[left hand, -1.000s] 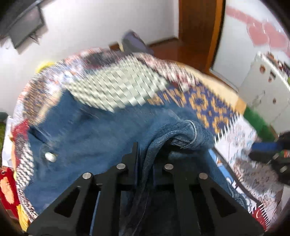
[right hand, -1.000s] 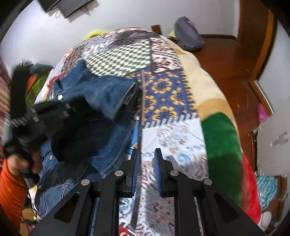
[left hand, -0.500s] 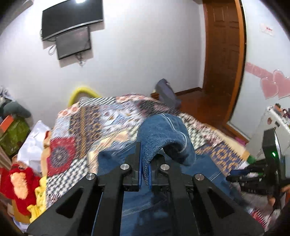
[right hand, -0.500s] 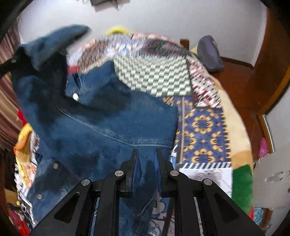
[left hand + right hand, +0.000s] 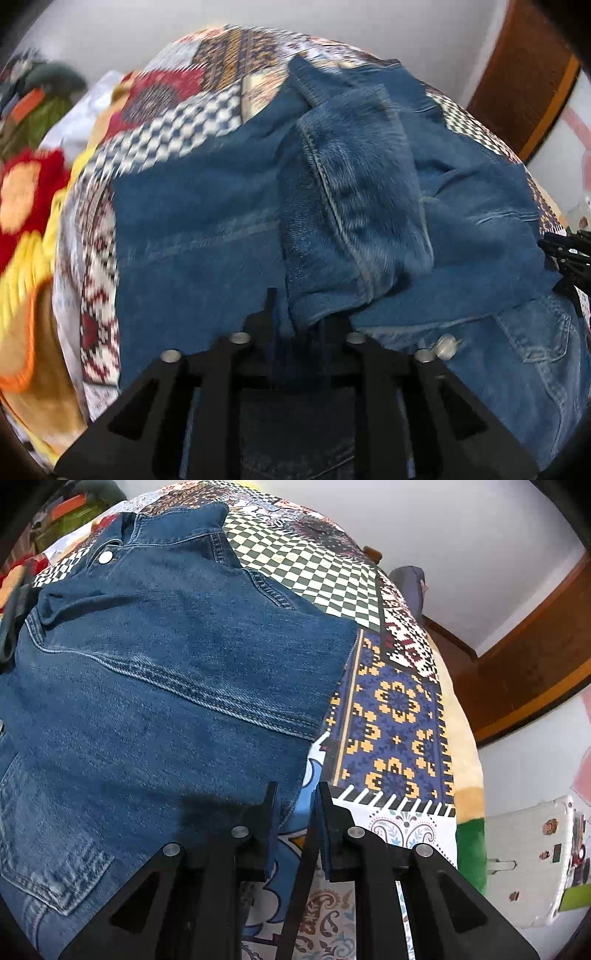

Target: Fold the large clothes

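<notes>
A blue denim jacket [image 5: 155, 672] lies spread on a patchwork bedspread [image 5: 399, 709], collar at the far end. My left gripper [image 5: 295, 321] is shut on a fold of the jacket's sleeve [image 5: 354, 192], which drapes forward over the jacket body [image 5: 199, 229]. My right gripper [image 5: 295, 797] is at the jacket's right edge, jaws slightly apart with nothing between them; it also shows at the right edge of the left wrist view [image 5: 569, 251].
A red and yellow plush toy [image 5: 26, 192] and white cloth [image 5: 81, 107] lie left of the bed. A wooden door [image 5: 535, 657] and a grey bag [image 5: 410, 587] are at the far right. A white cabinet [image 5: 532, 856] stands by the bed's right side.
My left gripper has come down from a high lift, laying the sleeve over the jacket. My right gripper has let go of the denim and sits just off its edge.
</notes>
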The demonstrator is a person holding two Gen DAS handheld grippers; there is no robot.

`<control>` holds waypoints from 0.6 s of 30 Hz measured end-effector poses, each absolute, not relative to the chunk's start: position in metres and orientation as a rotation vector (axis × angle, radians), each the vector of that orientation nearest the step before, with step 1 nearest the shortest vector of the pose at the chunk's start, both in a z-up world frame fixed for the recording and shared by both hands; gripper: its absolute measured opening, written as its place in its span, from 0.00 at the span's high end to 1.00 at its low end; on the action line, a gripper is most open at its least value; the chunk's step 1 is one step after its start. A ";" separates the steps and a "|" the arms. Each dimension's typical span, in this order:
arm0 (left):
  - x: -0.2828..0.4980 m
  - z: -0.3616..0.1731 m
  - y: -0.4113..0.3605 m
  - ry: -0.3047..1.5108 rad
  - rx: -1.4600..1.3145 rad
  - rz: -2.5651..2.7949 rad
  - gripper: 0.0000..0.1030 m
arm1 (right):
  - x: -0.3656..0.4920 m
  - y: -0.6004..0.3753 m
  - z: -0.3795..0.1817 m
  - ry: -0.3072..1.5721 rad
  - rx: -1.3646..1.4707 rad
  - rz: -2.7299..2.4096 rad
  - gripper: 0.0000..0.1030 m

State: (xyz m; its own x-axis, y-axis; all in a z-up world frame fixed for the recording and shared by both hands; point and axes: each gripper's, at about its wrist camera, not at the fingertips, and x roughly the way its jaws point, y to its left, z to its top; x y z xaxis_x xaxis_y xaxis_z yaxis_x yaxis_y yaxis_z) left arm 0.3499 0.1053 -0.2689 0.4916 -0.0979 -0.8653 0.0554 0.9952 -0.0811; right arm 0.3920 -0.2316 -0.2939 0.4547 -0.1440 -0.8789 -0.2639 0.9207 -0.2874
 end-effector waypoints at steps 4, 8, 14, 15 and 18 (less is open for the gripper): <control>0.335 -0.272 0.116 1.049 -0.024 -0.043 0.58 | 0.393 -0.240 -0.292 1.104 -0.406 0.024 0.67; 0.323 -0.274 0.123 1.087 -0.012 -0.039 0.55 | 0.390 -0.250 -0.289 1.060 -0.426 -0.065 0.24; 0.305 -0.258 0.131 1.090 -0.055 -0.080 0.34 | 0.381 -0.273 -0.270 1.102 -0.221 0.003 0.24; 0.304 -0.252 0.136 1.069 -0.081 -0.073 0.31 | 0.380 -0.276 -0.267 1.102 -0.194 0.013 0.24; 0.314 -0.243 0.158 1.042 -0.179 -0.036 0.27 | 0.376 -0.281 -0.253 1.091 -0.114 0.042 0.24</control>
State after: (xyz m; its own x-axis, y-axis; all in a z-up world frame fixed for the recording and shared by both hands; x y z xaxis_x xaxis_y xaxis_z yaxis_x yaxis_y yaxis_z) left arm 0.3136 0.1578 -0.2427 0.5052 -0.1143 -0.8554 -0.0551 0.9849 -0.1641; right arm 0.3764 -0.2809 -0.2532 0.4615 -0.0224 -0.8868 -0.0904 0.9933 -0.0721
